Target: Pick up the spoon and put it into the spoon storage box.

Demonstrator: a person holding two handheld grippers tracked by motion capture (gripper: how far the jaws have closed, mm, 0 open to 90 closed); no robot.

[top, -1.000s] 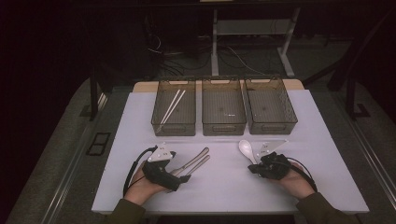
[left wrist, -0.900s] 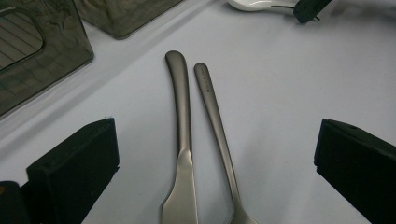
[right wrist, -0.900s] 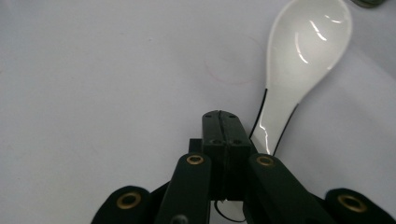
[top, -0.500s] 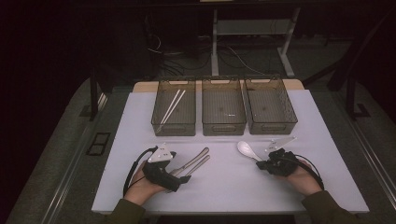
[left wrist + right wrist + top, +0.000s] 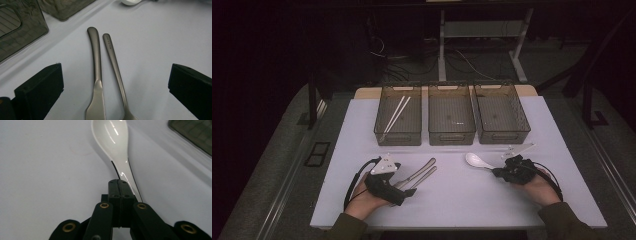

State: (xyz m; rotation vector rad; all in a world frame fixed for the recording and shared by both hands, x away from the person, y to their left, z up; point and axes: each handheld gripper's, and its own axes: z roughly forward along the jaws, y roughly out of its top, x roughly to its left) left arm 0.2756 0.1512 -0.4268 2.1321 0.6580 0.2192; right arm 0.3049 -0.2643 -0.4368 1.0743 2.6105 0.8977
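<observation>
gripping the glossy white ceramic spoon (image 5: 113,142) by its handle, the right claw (image 5: 121,185) is pinched tight. the left claw (image 5: 115,82) sits spread around two matte metal utensils (image 5: 105,75). next, likely carry the spoon to a bin.

Your matte black two-jaw left gripper (image 5: 412,184) carries a pale grey three-cornered plate (image 5: 385,165) and a looping black cable (image 5: 354,182). Your matte black right gripper (image 5: 119,185) shows brass-ringed pivot screws (image 5: 104,205) behind its jaws. Olive sleeves (image 5: 562,220) cover both forearms.

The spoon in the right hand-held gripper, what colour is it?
The spoon is glossy white, clearest in the right gripper view.
</observation>
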